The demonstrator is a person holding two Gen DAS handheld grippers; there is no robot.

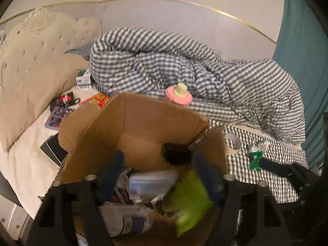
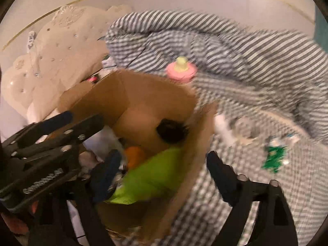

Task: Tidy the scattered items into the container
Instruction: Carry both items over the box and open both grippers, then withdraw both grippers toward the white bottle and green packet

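Left gripper (image 1: pixel 162 176) is hovering over the open box (image 1: pixel 143 127) on the bed, fingers (image 1: pixel 111 172) apart, gripping nothing; green bag (image 1: pixel 190 201) is lying inside, below them. Right gripper (image 2: pixel 162 176), fingers apart and empty, is straddling the box's right wall.

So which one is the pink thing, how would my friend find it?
Start at the big open cardboard box on the bed. Look just past its far edge, where the grey-and-white checked blanket is heaped. There sits the pink bottle, round and bright pink with a pale yellow cap, the only pink thing against the checks.
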